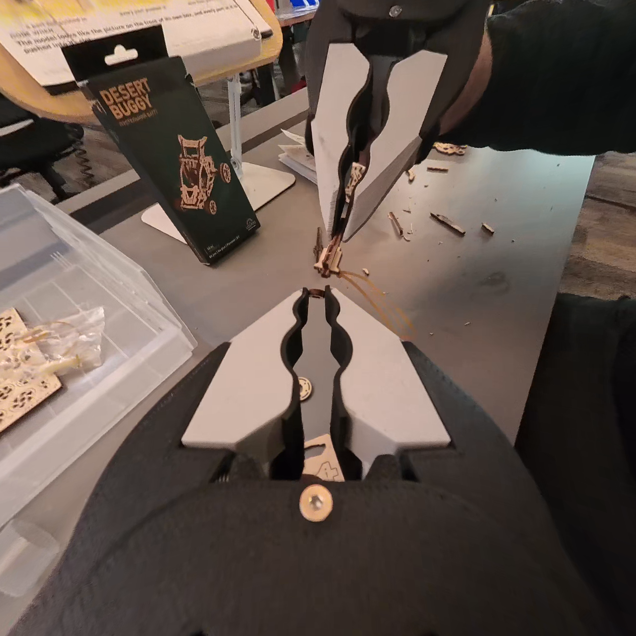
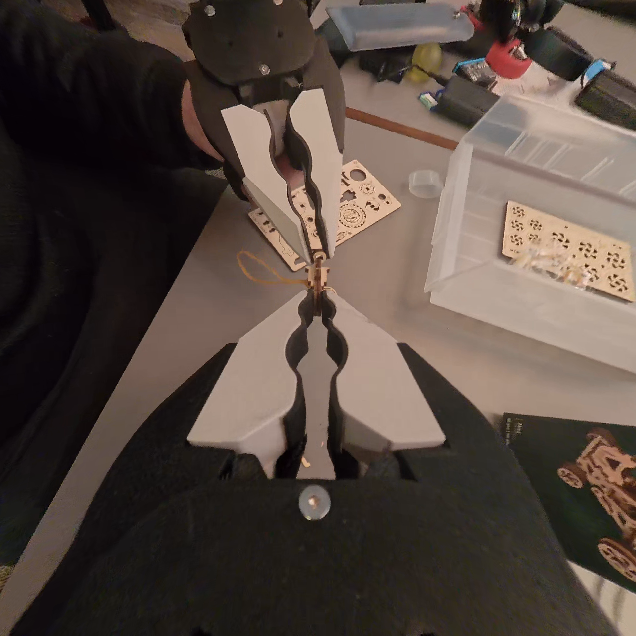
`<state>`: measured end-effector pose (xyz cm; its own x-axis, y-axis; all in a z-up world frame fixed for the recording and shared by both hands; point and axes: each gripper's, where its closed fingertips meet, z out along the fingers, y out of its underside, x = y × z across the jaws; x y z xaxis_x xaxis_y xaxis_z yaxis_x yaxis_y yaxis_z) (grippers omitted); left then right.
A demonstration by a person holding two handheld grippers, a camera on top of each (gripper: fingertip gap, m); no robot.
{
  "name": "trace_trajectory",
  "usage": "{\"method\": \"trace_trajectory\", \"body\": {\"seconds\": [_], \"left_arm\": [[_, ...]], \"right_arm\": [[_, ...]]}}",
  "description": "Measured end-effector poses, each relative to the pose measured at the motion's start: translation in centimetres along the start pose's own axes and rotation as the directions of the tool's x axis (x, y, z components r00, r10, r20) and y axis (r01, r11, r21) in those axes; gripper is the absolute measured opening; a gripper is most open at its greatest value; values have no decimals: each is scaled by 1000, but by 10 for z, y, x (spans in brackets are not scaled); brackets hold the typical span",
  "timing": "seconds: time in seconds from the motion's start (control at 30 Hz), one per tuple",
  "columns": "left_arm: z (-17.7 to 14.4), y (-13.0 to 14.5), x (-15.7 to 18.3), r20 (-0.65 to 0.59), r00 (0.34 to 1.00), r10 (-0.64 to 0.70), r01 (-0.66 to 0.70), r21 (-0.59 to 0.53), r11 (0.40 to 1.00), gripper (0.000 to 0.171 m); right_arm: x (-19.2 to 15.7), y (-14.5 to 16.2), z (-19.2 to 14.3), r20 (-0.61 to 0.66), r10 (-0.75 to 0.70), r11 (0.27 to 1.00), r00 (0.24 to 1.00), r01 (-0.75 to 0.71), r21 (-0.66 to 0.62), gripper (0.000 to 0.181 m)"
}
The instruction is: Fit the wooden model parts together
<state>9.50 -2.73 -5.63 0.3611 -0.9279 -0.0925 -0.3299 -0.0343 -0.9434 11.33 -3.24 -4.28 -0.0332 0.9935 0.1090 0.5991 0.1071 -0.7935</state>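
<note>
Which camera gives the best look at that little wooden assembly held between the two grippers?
The right wrist view: the wooden assembly sits centred and sharp, clamped by the right gripper, with the left gripper closing on a small ring at its far end. The left wrist view shows it too, but angled and slightly blurred.

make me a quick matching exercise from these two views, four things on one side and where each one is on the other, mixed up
Things:
1. wooden assembly
2. small ring piece
3. pinwheel-cut sheet
4. punched parts sheet

Places:
A. inside the clear plastic bin
B. flat on the grey table, under the left gripper
C. between the left gripper's fingertips
D. pinched by the right gripper

Pairs: 1-D, 2-C, 3-A, 4-B
</note>
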Motion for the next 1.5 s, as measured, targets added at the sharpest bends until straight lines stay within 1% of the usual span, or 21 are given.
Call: {"method": "trace_trajectory", "body": {"seconds": [0.13, 0.23, 0.47, 0.57, 0.73, 0.83, 1.17, 1.4, 1.5], "left_arm": [[0, -4, 4, 2, 997, 80, -80, -40, 996, 7], [0, -5, 7, -6, 995, 104, -104, -60, 993, 7], [-2, -10, 7, -2, 994, 112, -112, -47, 993, 7], [-3, -15, 7, -5, 995, 99, -100, -24, 995, 7], [-3, -18, 7, -8, 995, 104, -104, -20, 994, 7], [-4, -20, 6, 2, 993, 114, -114, -15, 993, 7], [-4, -24, 8, 15, 986, 168, -167, -39, 985, 7], [-5, -27, 9, 40, 971, 236, -233, -69, 970, 7], [-6, -31, 9, 47, 967, 250, -247, -59, 967, 7]], "right_arm": [[-1, -4, 1, -2, -54, 998, 999, 54, -18, 0], [-2, -6, 1, 1, -87, 996, 996, 87, -36, 0], [-2, -8, -2, -10, -145, 988, 989, 144, -64, 0], [-2, -11, -5, -16, -155, 987, 988, 154, -49, 0], [-3, -13, -7, -32, -197, 979, 980, 195, -57, 0], [-3, -12, -8, -45, -230, 971, 972, 226, -83, 0], [-4, -16, -13, -106, -321, 943, 941, 308, -127, 0], [-6, -19, -15, -113, -343, 935, 932, 329, -130, 0], [-7, -22, -17, -117, -338, 939, 934, 325, -114, 0]]}}
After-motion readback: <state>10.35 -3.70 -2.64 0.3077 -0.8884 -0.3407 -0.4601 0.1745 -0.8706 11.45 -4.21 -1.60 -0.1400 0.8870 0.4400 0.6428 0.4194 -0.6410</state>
